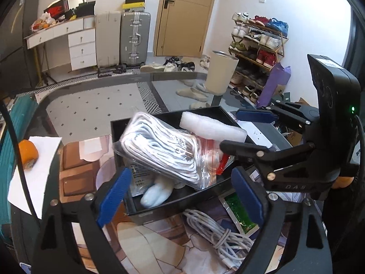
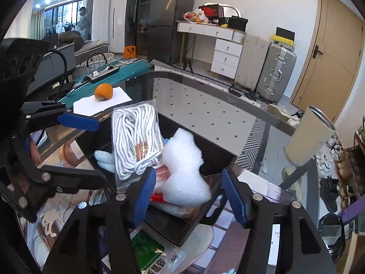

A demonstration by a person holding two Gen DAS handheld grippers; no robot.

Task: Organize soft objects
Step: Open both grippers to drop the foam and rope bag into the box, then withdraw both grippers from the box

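The shallow black rectangular box (image 1: 205, 114) on the glass tabletop (image 1: 95, 105) is already holding several soft items: a clear bag of coiled white cord (image 1: 159, 148), a white foam sheet (image 1: 212, 126), a red-sealed clear zip bag (image 1: 211, 154) and a pale blue soft piece (image 1: 155, 194); judging by this, the sorting is well advanced but not complete. A loose bundle of white cable (image 1: 219, 230) and a green foil packet (image 1: 239, 214) are lying outside the box on the near side — these appear to be what is left. The left gripper (image 1: 180, 196) is standing spread wide and pinching nothing, with the cord bag just beyond its pads; the right gripper (image 2: 189, 198) is standing partly spread and empty — the foam sheet is sitting between and just ahead of its pads, apparently unpressed.
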